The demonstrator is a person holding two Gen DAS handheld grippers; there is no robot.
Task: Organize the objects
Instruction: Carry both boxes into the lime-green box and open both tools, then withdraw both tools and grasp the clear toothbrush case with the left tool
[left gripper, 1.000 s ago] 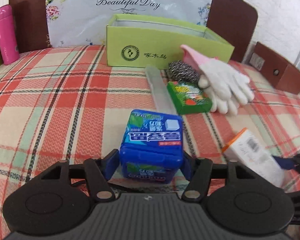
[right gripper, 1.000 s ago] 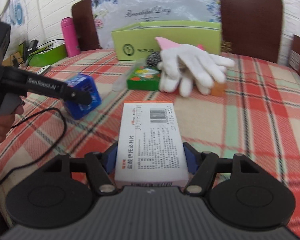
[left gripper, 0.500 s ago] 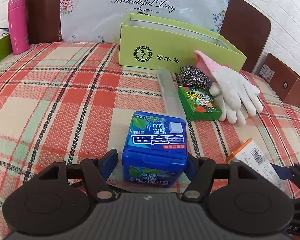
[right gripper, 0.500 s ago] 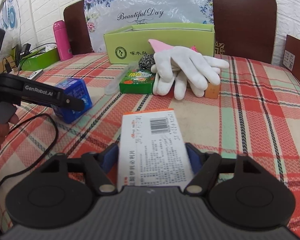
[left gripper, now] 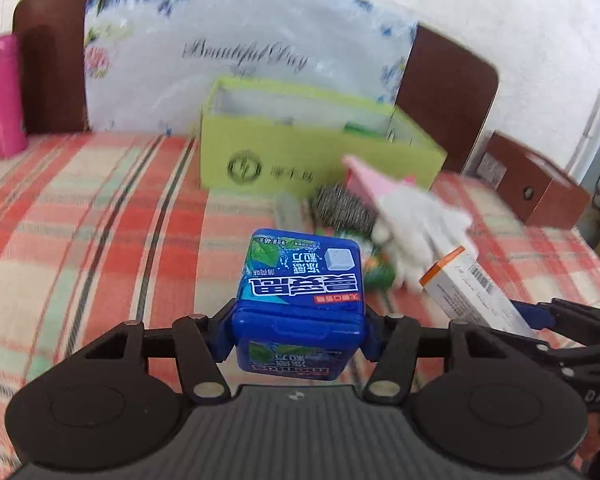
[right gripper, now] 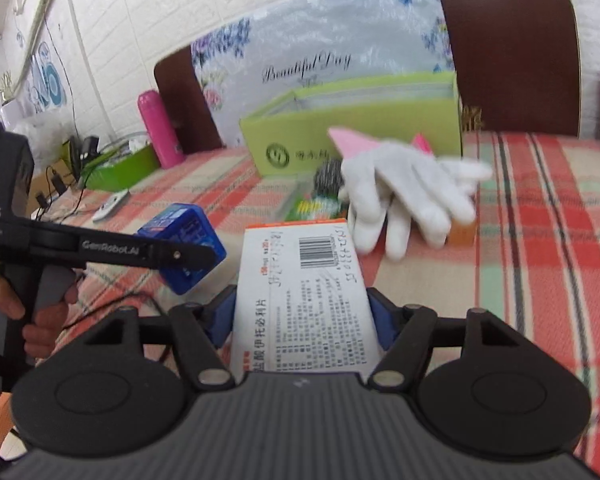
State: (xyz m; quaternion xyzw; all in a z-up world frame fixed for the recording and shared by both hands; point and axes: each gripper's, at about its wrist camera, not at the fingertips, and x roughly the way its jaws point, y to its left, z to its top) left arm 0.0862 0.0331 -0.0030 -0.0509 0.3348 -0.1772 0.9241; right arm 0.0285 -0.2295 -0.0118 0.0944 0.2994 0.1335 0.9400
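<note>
My left gripper [left gripper: 300, 338] is shut on a blue mint box [left gripper: 302, 292] and holds it above the checked tablecloth; the blue box also shows in the right wrist view [right gripper: 188, 240]. My right gripper [right gripper: 302, 320] is shut on a white medicine box [right gripper: 306, 296] with an orange edge, also lifted; it shows in the left wrist view [left gripper: 472, 296] at the right. An open green box [left gripper: 312, 152] stands at the back of the table, also in the right wrist view [right gripper: 364, 136].
White gloves [right gripper: 408, 196] with pink cuffs, a steel scourer [right gripper: 328, 178] and a small green packet [right gripper: 316, 208] lie in front of the green box. A pink bottle [left gripper: 4, 96] stands far left. A brown box [left gripper: 536, 184] sits at the right.
Both grippers have risen off the table with their boxes and moved forward toward the green box. The views are blurred by motion.
</note>
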